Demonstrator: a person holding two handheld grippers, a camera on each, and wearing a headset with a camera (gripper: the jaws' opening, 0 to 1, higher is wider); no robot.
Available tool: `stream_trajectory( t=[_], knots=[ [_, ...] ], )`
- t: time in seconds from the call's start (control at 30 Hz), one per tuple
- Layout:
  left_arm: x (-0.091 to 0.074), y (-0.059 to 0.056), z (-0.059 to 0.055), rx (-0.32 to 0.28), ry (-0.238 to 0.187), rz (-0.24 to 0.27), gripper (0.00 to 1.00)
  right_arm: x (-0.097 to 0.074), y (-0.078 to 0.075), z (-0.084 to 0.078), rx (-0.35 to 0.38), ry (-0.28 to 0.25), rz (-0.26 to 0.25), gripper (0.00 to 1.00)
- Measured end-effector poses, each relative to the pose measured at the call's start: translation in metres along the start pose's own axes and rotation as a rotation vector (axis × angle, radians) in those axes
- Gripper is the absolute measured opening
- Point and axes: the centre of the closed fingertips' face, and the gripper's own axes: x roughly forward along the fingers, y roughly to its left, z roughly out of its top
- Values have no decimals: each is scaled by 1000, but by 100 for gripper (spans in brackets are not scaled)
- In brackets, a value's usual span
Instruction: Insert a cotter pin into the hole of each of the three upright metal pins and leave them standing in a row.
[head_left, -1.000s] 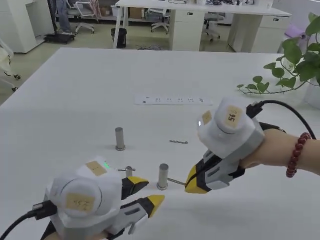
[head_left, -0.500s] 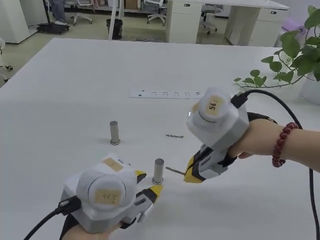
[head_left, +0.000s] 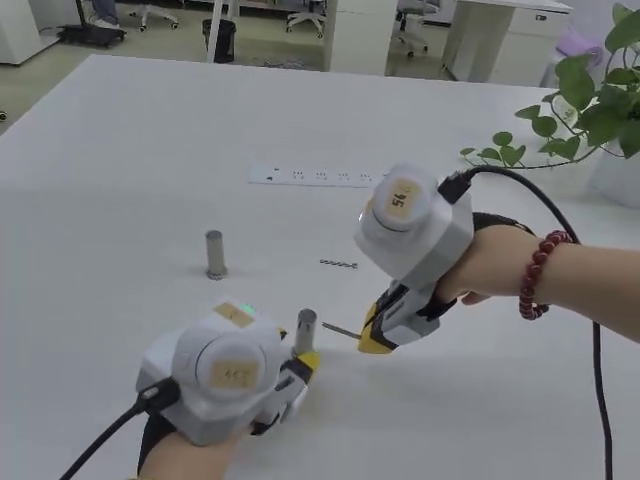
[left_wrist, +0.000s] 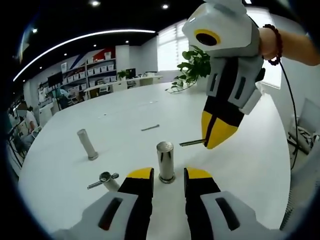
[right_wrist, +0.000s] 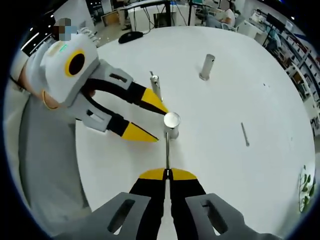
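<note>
Right gripper clamps cotter pin; left gripper narrowly parted, flanking metal pin. Spare cotter pin, power strip beyond. White tabletop; plant at right edge.

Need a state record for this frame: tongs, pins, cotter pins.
left tongs: open, one jaw on either side of the middle pin base
right tongs: shut on held cotter pin, tip at the middle pin's side, not through it
near pin: upright, inserted cotter pin across its top
far pin: upright, no cotter pin
spare cotter pin: lying loose on the table
</note>
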Motion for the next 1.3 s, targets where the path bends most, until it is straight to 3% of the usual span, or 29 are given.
stream_trajectory(
  t=[0.23,0.63,1.03,1.3],
  knots=[
    [8,2,1,-12,-7,22,22,3,-1,0,12,10,11,3],
    [17,3,0,-23,-5,16,15,7,-3,5,15,9,15,3],
    [18,4,0,-55,-3,40,11,9,-3,7,14,25,11,3],
    [18,4,-1,-65,-1,46,11,8,-2,18,26,27,6,3]
  ],
)
